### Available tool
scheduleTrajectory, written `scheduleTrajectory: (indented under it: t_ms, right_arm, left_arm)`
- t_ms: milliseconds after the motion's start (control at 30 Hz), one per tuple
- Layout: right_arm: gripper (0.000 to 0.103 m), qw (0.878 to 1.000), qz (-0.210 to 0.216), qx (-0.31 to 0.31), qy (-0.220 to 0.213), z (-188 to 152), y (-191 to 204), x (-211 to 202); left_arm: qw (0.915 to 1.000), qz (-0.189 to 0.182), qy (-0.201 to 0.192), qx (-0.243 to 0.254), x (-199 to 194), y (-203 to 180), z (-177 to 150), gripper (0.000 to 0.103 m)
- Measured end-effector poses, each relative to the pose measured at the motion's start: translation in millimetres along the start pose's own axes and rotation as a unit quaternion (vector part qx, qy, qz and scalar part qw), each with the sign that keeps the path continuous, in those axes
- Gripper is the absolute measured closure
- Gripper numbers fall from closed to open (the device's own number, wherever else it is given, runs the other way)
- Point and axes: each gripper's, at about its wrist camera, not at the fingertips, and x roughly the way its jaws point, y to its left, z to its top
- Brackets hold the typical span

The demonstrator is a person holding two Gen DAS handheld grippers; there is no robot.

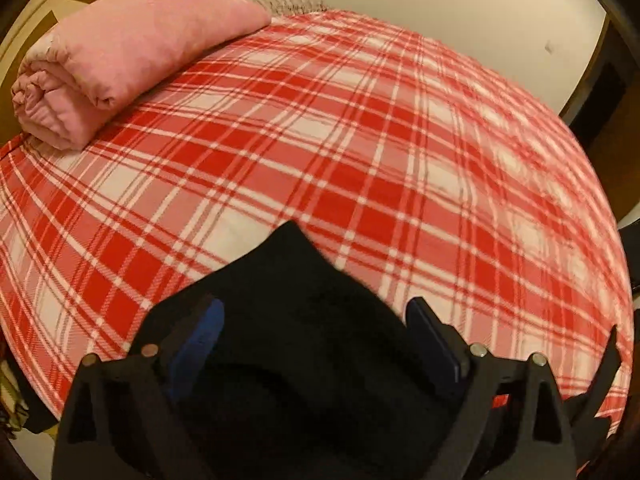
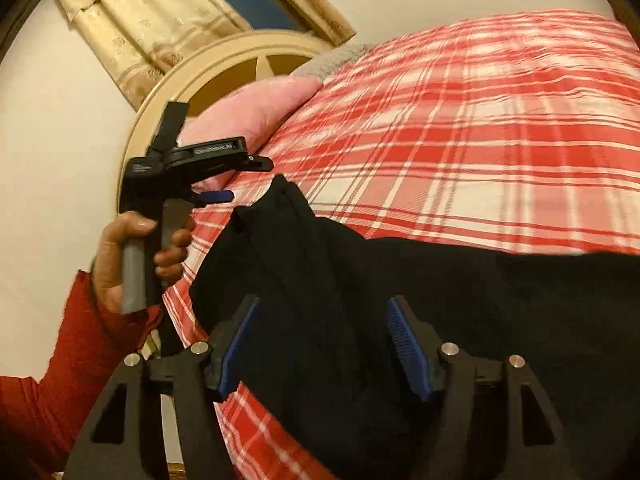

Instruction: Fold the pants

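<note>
Nearest the lens, black pants spread on the plaid bedspread, filling the gap between the blue pads of the right claw — jaws apart, clamped on nothing. Same in the left wrist view: left claw wide apart, a peak of the dark pants rising between its fingers. Left of the pants, seen from the right wrist, the left claw gripped by a hand in a red sleeve. Farther back, a folded pink blanket on the bed's far corner — beyond it a cream round headboard, then curtains.
</note>
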Motion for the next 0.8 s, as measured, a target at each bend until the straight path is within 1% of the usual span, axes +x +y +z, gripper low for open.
scheduleTrajectory:
  t_ms: [33,67,100,133,167,233,267,300,333,367,400,433,500,600,633,667,733,767,800]
  right_arm:
    - [0.037,1.0,0.0,-0.014,0.013,0.2,2.9,10.1]
    - [0.041,0.999,0.0,-0.024,0.022,2.0,4.6,17.1]
    - [0.056,0.998,-0.006,-0.049,0.03,0.9,15.1,27.2]
    - [0.086,0.997,-0.018,-0.071,0.032,0.0,22.5,33.2]
    - [0.099,0.995,-0.029,-0.091,0.037,-1.0,31.3,38.0]
    - [0.1,0.989,-0.043,-0.138,0.032,-3.7,49.7,41.9]
    - [0.1,0.982,-0.052,-0.181,0.023,-10.2,66.0,39.9]
    - [0.1,0.969,-0.07,-0.236,0.015,-21.1,85.1,37.9]
    - [0.1,0.959,-0.082,-0.272,0.011,-30.0,96.3,37.3]
    - [0.1,0.944,-0.097,-0.316,0.013,-42.8,109.7,39.7]
    - [0.1,0.935,-0.105,-0.339,0.019,-51.7,116.8,43.4]
    - [0.1,0.93,-0.107,-0.349,0.029,-60.8,119.2,48.5]
    - [0.1,0.931,-0.113,-0.344,0.046,-70.8,114.0,59.4]
    - [0.1,0.93,-0.121,-0.345,0.037,-77.1,111.9,62.2]
    - [0.1,0.929,-0.123,-0.347,0.036,-76.8,112.3,62.3]
    - [0.1,0.927,-0.128,-0.351,0.034,-77.7,113.1,62.5]
    - [0.1,0.923,-0.135,-0.36,0.031,-80.3,114.5,60.2]
    - [0.1,0.92,-0.141,-0.365,0.028,-81.9,115.7,60.4]
    - [0.1,0.918,-0.145,-0.367,0.025,-83.0,116.4,61.0]
  left_arm:
    - [1.0,0.0,-0.001,-0.003,-1.5,3.9,-0.9,0.009]
    - [1.0,0.0,-0.002,-0.006,-2.7,7.4,0.1,0.009]
    - [0.9999,0.001,-0.002,-0.011,-5.2,13.3,1.4,0.009]
    - [0.9999,0.001,-0.003,-0.015,-7.0,16.7,2.7,0.009]
    - [0.9998,-0.001,-0.004,-0.019,-10.7,20.9,3.4,0.009]
    - [0.9997,-0.004,-0.009,-0.022,-19.1,28.5,3.0,0.009]
    - [0.9997,-0.004,-0.011,-0.021,-21.3,30.1,2.1,0.009]
    - [0.9997,-0.001,-0.014,-0.019,-25.4,33.1,-0.2,0.008]
    - [0.9997,-0.001,-0.014,-0.019,-26.9,34.4,-1.8,0.008]
    - [0.9997,-0.003,-0.014,-0.019,-28.6,36.0,-4.9,0.008]
    - [0.9997,-0.006,-0.01,-0.02,-27.9,36.1,-7.9,0.008]
    - [0.9998,-0.009,-0.005,-0.019,-25.6,34.7,-9.9,0.008]
    - [0.9999,-0.003,0.003,-0.01,-19.8,28.7,-12.5,0.008]
    - [0.9998,0.009,0.017,0.003,-5.8,15.0,-12.6,0.008]
    - [0.9994,0.014,0.028,0.013,3.7,6.3,-10.6,0.008]
    - [0.999,0.02,0.037,0.018,10.6,0.7,-9.0,0.008]
    - [0.9974,0.046,0.047,0.029,23.6,-9.0,-6.1,0.009]
    - [0.9963,0.059,0.05,0.037,32.0,-14.5,-5.4,0.012]
    - [0.996,0.061,0.052,0.041,35.5,-16.2,-5.8,0.025]
